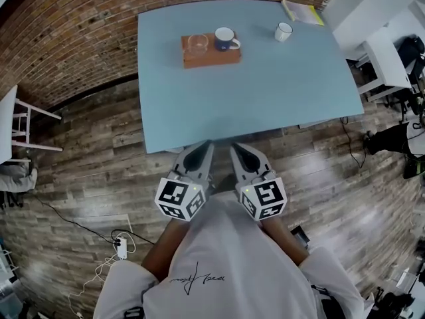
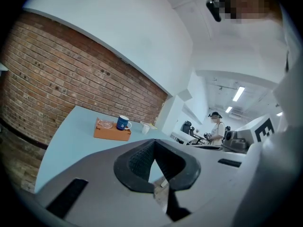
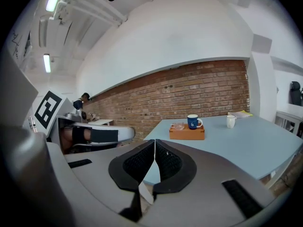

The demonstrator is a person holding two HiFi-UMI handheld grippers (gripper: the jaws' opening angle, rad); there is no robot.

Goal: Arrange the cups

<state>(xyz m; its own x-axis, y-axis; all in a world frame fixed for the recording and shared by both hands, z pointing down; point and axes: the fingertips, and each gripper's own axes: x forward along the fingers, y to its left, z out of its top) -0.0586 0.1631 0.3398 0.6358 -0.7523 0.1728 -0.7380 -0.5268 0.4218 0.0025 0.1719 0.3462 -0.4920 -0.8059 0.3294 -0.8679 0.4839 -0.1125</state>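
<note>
Left claw [image 1: 199, 151] and right claw [image 1: 242, 153] point side by side at the near edge of the worktop [image 1: 265, 98], both closed and empty. Well ahead of them, a blue mug [image 1: 225, 39] and a clear glass [image 1: 197, 44] sit on a brown block [image 1: 212, 58], with a white cup [image 1: 283, 31] further right.

Pale blue table [image 1: 265, 92]; orange-brown tray [image 1: 211, 58] at upper centre; navy mug [image 1: 224, 40]; white cup [image 1: 283, 31] upper right. Red brick wall [image 1: 66, 38], grey-brown plank floor [image 1: 80, 178].
</note>
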